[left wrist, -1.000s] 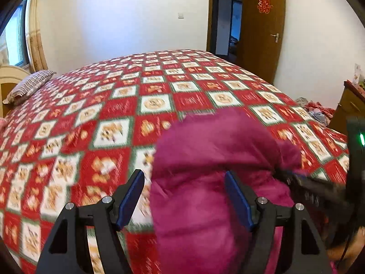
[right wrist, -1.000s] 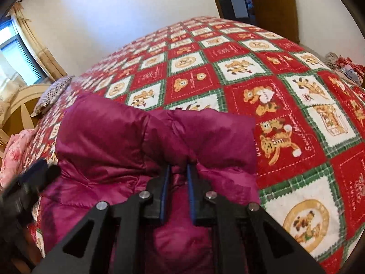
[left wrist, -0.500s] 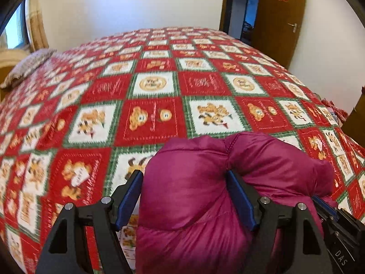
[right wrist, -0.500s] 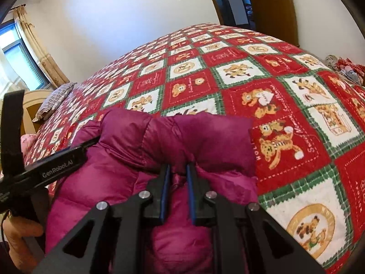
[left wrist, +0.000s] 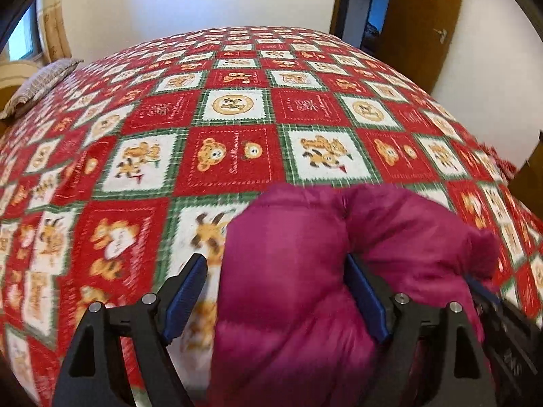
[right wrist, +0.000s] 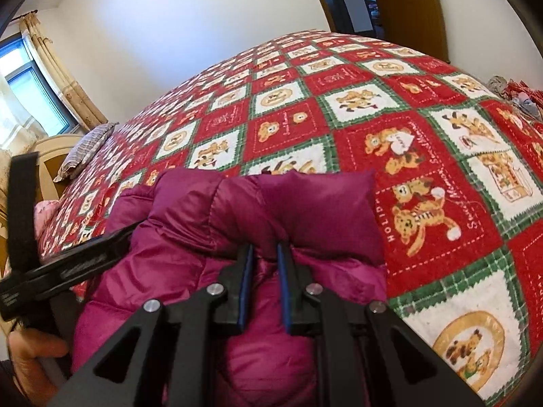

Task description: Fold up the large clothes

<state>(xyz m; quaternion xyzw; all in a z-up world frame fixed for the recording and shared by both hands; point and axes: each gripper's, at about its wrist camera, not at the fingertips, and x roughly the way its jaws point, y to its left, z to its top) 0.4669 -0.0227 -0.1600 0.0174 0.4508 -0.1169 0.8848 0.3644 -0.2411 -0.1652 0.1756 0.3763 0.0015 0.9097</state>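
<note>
Left wrist view: your left hand-held gripper [left wrist: 276, 291] stands with its jaws spread wide, and the puffy magenta jacket [left wrist: 305, 271] bulges up between them. The right blue pad [left wrist: 366, 302] presses against the fabric, while the left pad sits just clear of it over the bedspread [left wrist: 237, 108]. The jacket lies bunched at the near edge of the bed, on the red, white and green teddy-bear squares. At the far left a striped pillow [left wrist: 40, 81] rests by the headboard, and a brown door [left wrist: 427, 17] stands at the far right.

In the right wrist view, your right hand-held gripper [right wrist: 264, 271] has its jaws drawn close together, pinching a fold of the jacket [right wrist: 220, 210] between the blue pads. The folded top edge of the jacket rises just beyond the fingertips. Your left hand-held gripper [right wrist: 125, 234] reaches in from the left, its tip against the jacket's left side, with your left hand [right wrist: 30, 356] visible at the near left.
</note>
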